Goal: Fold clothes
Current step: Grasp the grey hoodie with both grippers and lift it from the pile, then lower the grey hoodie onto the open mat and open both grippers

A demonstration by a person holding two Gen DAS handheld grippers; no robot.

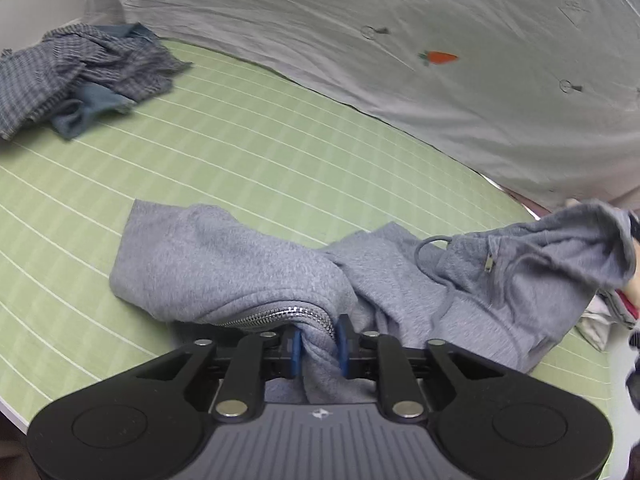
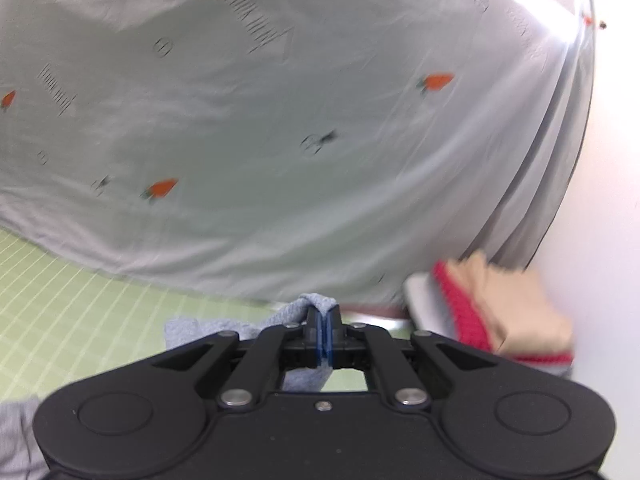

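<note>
The grey hoodie, bunched on the green striped surface, is pinched at its zipper edge by the left claw and at three o'clock by the clamped right claw, so thick fabric may slip free under tension.

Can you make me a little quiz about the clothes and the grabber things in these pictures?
1. True or false: the left gripper pinches the grey hoodie right by its zipper.
2. What is the right gripper doing? A) standing wide open B) shut on grey fabric C) holding a carrot
3. Fill in: the crumpled checked garment lies on the ____ striped mat.

Key: 1 true. 2 B. 3 green.
</note>
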